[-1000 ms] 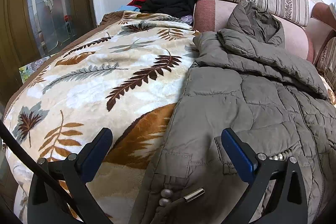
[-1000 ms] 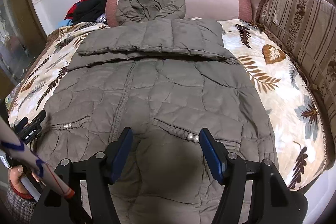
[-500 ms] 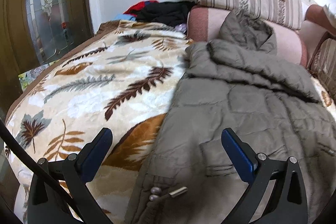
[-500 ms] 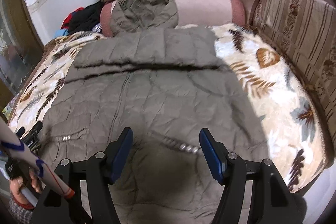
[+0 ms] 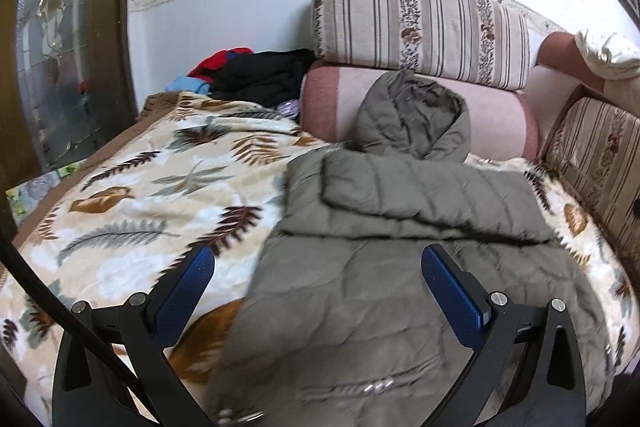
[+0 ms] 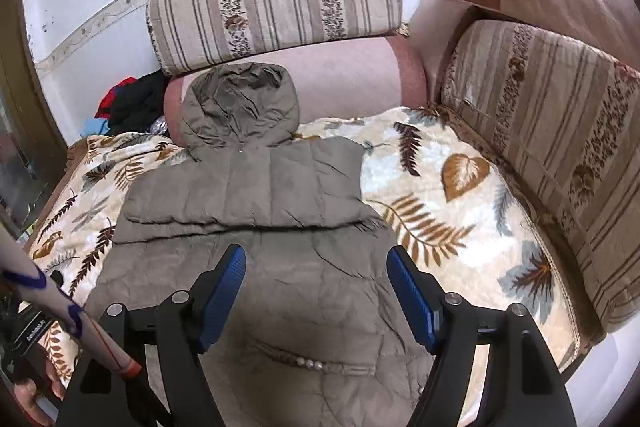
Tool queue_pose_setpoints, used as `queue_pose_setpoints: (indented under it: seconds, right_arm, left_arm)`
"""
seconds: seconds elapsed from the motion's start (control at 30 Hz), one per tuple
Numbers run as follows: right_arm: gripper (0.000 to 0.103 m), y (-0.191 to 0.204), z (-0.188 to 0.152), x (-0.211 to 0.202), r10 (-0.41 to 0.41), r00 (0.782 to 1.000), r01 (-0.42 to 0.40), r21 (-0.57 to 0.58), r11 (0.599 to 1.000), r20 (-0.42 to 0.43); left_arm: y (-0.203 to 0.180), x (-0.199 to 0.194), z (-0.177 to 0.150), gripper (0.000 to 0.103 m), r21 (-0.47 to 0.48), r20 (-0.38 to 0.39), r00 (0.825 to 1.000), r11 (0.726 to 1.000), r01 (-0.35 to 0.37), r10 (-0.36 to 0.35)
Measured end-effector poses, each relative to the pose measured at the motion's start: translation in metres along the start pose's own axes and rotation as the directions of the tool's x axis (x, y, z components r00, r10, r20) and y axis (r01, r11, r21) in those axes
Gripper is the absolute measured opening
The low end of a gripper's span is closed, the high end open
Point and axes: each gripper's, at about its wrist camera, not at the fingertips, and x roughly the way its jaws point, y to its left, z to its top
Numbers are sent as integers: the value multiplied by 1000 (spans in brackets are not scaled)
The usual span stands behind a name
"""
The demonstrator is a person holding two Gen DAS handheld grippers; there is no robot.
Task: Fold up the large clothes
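Olive quilted jacket (image 6: 256, 267) lies flat beyond both spread, empty grippers, left gripper (image 5: 318, 269) and right gripper (image 6: 318, 269), whose jaws have just widened; next grab the hem corners evenly and fold toward the hood (image 6: 240, 103).

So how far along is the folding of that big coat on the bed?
Partly done, I'd say. The olive puffer coat lies flat on the leaf-print blanket, with its sleeves apparently folded across the chest. Nothing is in hand: the left claw and the right claw are both open above it and empty. Still left: the hood sticks out against the pink bolster, and the body isn't folded up.
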Motion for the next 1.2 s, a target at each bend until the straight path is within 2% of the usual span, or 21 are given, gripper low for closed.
queue_pose_setpoints:
  seconds: [0.2, 0.43, 0.63, 0.77, 0.83, 0.97, 1.1, 1.2]
  right_arm:
    - [78, 46, 19, 29, 46, 997, -51, -84, 995, -58]
    - [78, 111, 56, 90, 118, 983, -137, -132, 982, -144]
    - [78, 140, 116, 178, 155, 968, -155, 16, 988, -198]
    - [79, 154, 160, 235, 154, 966, -142, 74, 987, -207]
    - [80, 163, 186, 264, 168, 966, -150, 104, 983, -198]
    - [88, 180, 231, 312, 207, 965, -178, 182, 967, -159]
    - [90, 190, 258, 353, 243, 960, -198, 281, 939, -136]
    - [90, 202, 269, 385, 235, 962, -185, 296, 937, -141]
  left_arm:
    - [-10, 29, 6, 103, 5, 14, 999, 1000, -29, 29]
    - [31, 56, -15, 103, -52, -25, 997, 995, -80, 79]
    - [63, 82, -19, 103, -138, -84, 995, 989, -61, 49]
    - [68, 101, -23, 103, -146, -127, 991, 988, -55, 36]
    - [68, 111, -24, 103, -155, -147, 989, 987, -46, 23]
    - [66, 124, -27, 103, -157, -183, 983, 987, -29, 0]
    - [64, 136, -32, 103, -159, -219, 975, 987, -17, -18]
    - [63, 146, -36, 103, -160, -254, 967, 987, -17, -24]
